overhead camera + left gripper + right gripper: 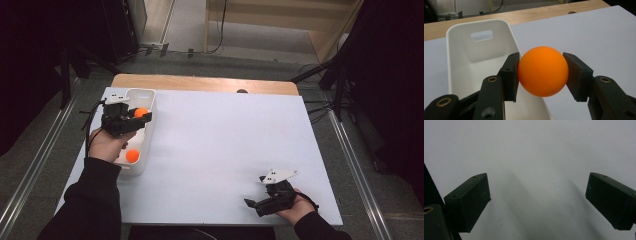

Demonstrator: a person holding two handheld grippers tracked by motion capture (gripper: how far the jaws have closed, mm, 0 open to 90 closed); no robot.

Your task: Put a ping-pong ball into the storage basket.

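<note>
An orange ball [543,71] is being gripped by the left gripper [131,116] fingers above the white bin [150,107], far left. Right gripper [270,192] is being held w/ fingers wide, near right over the surface [225,145].

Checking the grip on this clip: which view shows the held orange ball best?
The left gripper view: the orange ball sits large between both pads. The high view shows it small, over the white bin. The right gripper view faces bare table.
</note>
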